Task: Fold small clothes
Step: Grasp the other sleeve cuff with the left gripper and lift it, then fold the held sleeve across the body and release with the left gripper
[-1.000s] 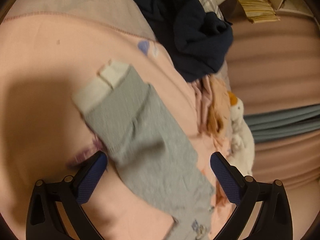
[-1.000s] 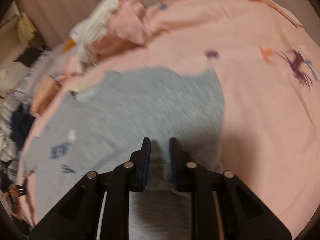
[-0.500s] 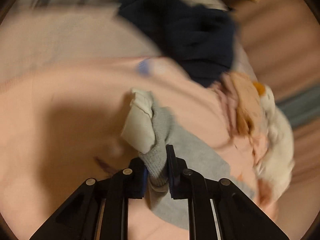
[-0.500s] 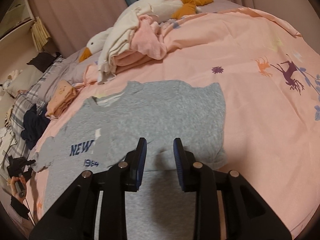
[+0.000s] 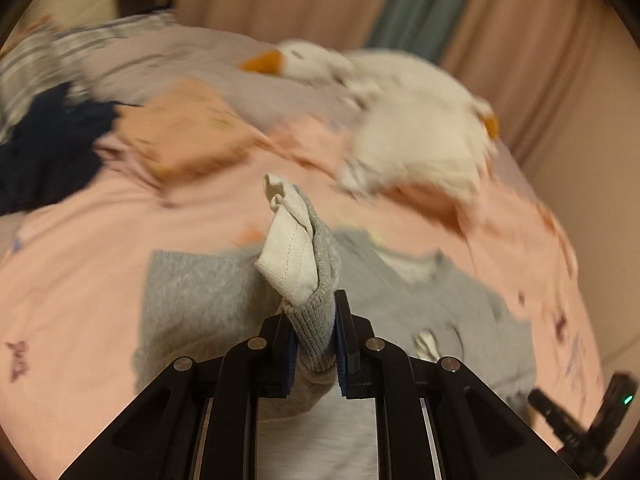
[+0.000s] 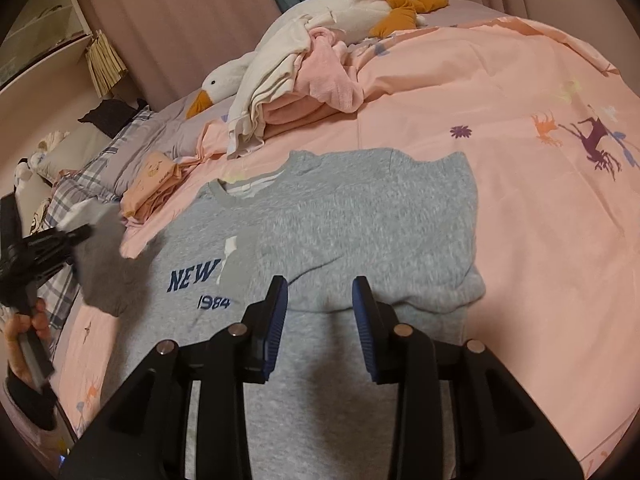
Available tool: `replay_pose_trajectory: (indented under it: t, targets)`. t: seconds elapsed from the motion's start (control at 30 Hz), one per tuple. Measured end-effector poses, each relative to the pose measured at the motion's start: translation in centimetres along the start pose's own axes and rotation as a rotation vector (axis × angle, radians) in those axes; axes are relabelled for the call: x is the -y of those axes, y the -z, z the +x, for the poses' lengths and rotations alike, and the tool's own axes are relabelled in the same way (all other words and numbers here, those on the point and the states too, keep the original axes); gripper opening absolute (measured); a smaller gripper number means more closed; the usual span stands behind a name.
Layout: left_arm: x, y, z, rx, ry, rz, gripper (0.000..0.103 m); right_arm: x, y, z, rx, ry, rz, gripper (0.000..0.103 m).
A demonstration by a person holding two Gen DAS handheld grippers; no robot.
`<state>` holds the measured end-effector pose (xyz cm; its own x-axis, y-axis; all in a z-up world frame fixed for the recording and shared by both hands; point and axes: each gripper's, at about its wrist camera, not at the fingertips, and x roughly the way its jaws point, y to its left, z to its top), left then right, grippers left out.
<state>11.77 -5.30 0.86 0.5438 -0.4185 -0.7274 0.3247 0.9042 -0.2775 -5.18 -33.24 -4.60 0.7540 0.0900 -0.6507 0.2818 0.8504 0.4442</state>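
Observation:
A small grey sweatshirt [image 6: 352,216] with navy "NEW 1984" print lies flat on the pink bedspread [image 6: 520,168]. Its right sleeve is folded across the chest. My left gripper [image 5: 314,344] is shut on the grey left sleeve [image 5: 316,320] near its white cuff [image 5: 290,256] and holds it lifted above the shirt body [image 5: 208,292]. In the right wrist view the left gripper [image 6: 44,246] shows at the far left with the sleeve hanging from it. My right gripper [image 6: 320,320] is open and empty, just above the shirt's lower middle.
A white goose plush [image 6: 320,20] and a pile of white and pink clothes [image 6: 304,76] lie behind the shirt. Folded peach clothes [image 6: 154,184] and a navy garment [image 5: 48,144] lie at the left near plaid pillows [image 6: 80,176]. Curtains hang behind the bed.
My left gripper shut on the sleeve, lifted it and swung it over the shirt. My right gripper opened, let go of the folded right sleeve and drew back.

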Motion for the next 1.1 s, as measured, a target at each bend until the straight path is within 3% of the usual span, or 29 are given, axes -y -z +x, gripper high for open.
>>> replay_pose_trajectory:
  t: [0.17, 0.23, 0.27, 0.3, 0.43, 0.6, 0.67, 0.77, 0.93, 1.0, 1.03, 1.1]
  targets:
    - [3.8, 2.8, 5.6, -0.173, 0.04, 0.077, 0.014, 0.5, 0.7, 0.1, -0.018, -0.03, 0.031, 0.041]
    - [5.3, 4.1, 6.7, -0.234, 0.045, 0.106, 0.03, 0.6, 0.8, 0.1, -0.028, -0.037, 0.036, 0.045]
    - [5.8, 4.6, 6.8, -0.252, 0.04, 0.122, 0.052, 0.5, 0.8, 0.1, -0.032, -0.046, 0.039, 0.047]
    - [6.1, 5.0, 6.8, -0.266, 0.021, 0.145, 0.066, 0.5, 0.9, 0.1, -0.035, -0.055, 0.041, 0.048]
    - [5.6, 5.5, 5.0, -0.244, 0.033, 0.172, 0.067, -0.2, 0.7, 0.5, -0.05, -0.078, 0.035, 0.05]
    - [2.5, 4.9, 2.3, -0.184, 0.06, 0.123, 0.067, -2.5, 0.3, 1.8, -0.085, -0.119, 0.011, 0.051]
    - [0.7, 4.7, 1.7, -0.165, 0.03, 0.091, 0.067, -4.0, 0.0, 2.6, -0.104, -0.145, -0.02, 0.051]
    - [-2.6, 5.1, 0.4, -0.153, 0.021, 0.025, 0.067, -7.1, -0.5, 4.9, -0.154, -0.214, -0.059, 0.051]
    - [-6.7, 6.8, -1.7, -0.154, 0.007, -0.031, 0.067, -11.4, -0.6, 10.7, -0.264, -0.218, -0.081, 0.05]
    - [-7.9, 7.5, -2.3, -0.164, 0.008, -0.049, 0.067, -12.8, -0.4, 13.0, -0.288, -0.152, -0.104, 0.041]
    - [-8.5, 7.8, -2.6, -0.168, 0.014, -0.059, 0.067, -13.2, -0.4, 13.7, -0.29, -0.121, -0.124, 0.018]
    - [-9.4, 8.2, -3.2, -0.172, 0.022, -0.073, 0.067, -13.9, -0.3, 14.2, -0.263, -0.065, -0.156, 0.009]
